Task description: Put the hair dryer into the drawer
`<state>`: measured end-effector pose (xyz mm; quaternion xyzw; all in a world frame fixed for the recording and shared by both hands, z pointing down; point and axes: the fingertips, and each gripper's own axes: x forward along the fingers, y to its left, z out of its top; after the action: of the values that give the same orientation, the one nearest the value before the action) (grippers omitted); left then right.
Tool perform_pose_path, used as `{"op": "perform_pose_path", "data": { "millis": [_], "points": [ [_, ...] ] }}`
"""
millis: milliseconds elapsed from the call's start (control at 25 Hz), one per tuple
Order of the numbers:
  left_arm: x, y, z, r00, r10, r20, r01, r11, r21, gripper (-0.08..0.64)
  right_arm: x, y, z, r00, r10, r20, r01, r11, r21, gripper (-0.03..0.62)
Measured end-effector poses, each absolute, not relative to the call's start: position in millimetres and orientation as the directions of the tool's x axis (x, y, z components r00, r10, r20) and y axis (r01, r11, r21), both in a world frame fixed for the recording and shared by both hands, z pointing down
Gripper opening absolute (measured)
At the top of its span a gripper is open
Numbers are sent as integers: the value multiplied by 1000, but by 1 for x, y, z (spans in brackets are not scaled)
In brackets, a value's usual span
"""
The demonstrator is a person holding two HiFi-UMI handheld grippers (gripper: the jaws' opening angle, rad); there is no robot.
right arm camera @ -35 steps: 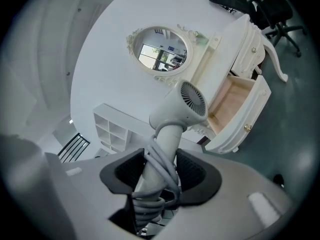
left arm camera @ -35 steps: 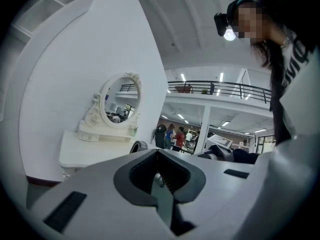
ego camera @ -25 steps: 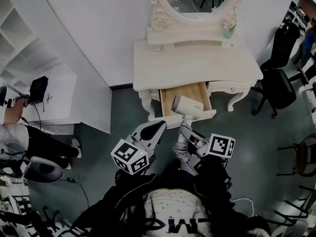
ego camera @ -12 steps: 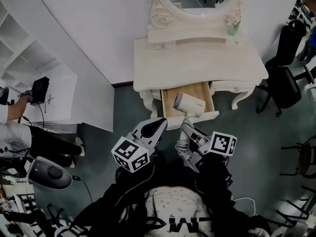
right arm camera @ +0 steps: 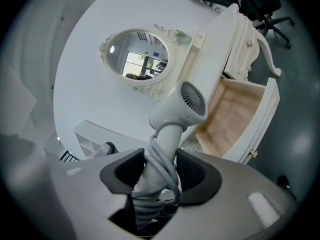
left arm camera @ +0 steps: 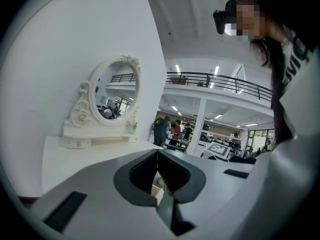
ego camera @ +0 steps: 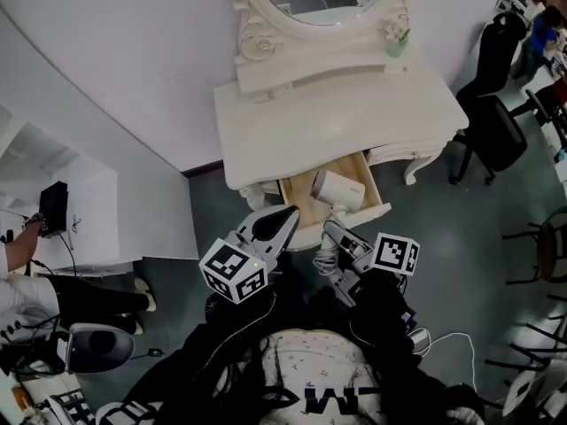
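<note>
Under the white bench [ego camera: 337,118] the open drawer [ego camera: 299,191] waits, hair dryer [ego camera: 338,189] poised over it with its handle pinched in the right tongs [right arm camera: 162,171], left tongs [left arm camera: 159,170] pressed together and empty; next likely lowering and release.

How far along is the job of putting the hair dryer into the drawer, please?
Done: the drawer stands open under the dressing table. In hand: the right gripper clamps the hair dryer by its cord-wrapped handle, with its head over the drawer in the head view. Left: lower it in and let go. The left gripper is shut and empty.
</note>
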<state>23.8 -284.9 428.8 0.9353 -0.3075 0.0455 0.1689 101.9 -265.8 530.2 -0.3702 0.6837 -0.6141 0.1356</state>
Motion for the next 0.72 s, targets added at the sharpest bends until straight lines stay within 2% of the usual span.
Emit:
{"op": "perform_pose_path", "data": {
  "millis": [200, 520, 720],
  "points": [
    [28, -316, 429, 866, -464, 185, -500, -815, 294, 0, 98, -293, 546, -642, -722, 258, -325, -48, -944, 210],
    [22, -348, 439, 925, -329, 188, -374, -871, 317, 0, 100, -309, 578, -511, -787, 345, -299, -214, -930, 210],
    [19, -352, 446, 950, -245, 194, -298, -898, 324, 0, 103, -315, 614, -463, -811, 358, -263, -260, -929, 210]
  ]
}}
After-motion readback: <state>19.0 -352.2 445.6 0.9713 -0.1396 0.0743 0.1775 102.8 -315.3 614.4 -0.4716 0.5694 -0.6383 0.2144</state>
